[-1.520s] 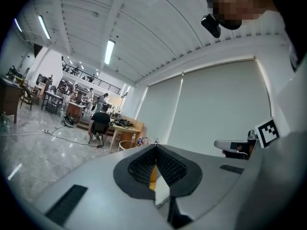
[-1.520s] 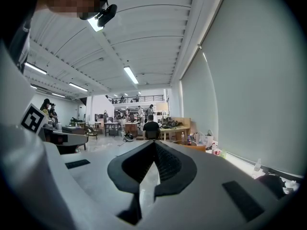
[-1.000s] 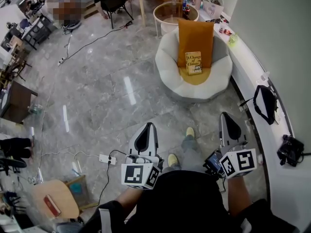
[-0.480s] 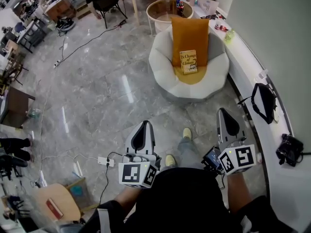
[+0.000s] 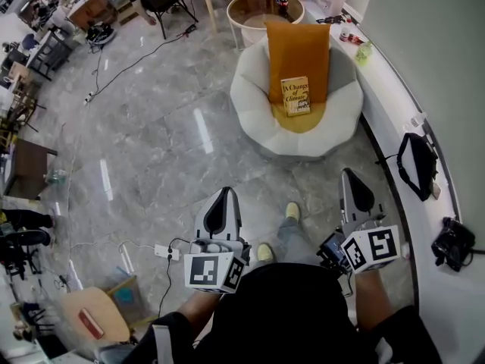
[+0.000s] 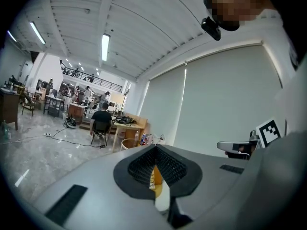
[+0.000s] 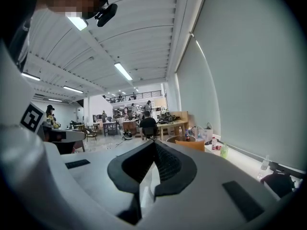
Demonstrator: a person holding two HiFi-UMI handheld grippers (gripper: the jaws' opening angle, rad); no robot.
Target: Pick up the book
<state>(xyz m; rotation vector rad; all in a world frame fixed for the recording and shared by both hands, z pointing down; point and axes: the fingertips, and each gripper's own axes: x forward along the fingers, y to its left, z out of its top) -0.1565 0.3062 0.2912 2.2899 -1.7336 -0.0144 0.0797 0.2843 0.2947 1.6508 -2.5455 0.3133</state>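
Nearest to me, my left gripper [image 5: 225,197] has its fingers pressed together, with nothing between them. My right gripper [image 5: 353,177] is the same: fingers together and empty. Both point forward over the grey polished stone floor [image 5: 159,142].

Well ahead of both pairs of fingers, on a line between them, stands the low round white armchair [image 5: 254,105]. The yellow book with dark lettering on its cover [image 5: 295,95] stands upright on the seat. Its cover faces me and its back leans on a tall orange cushion [image 5: 298,48]. Beyond the chair is a round glass-topped side table [image 5: 258,10], and a curved white worktop [image 5: 390,105] runs along the wall out past my right fingers.

I judge the book stiff enough across its cover and light enough for one pair of fingers. The jacket looks smooth, so it may slip under a shallow pinch. The cushion and seat are soft, so pushing on the cover would likely sink it or tip it. I would spread the fingers first and come to the free upper edge. One finger would go in front of the cover and one behind, between book and cushion. I would close across the thickness near the spine side, which I take to be its left edge, so the pages don't fan open. It is too far off to tell how thick it is.
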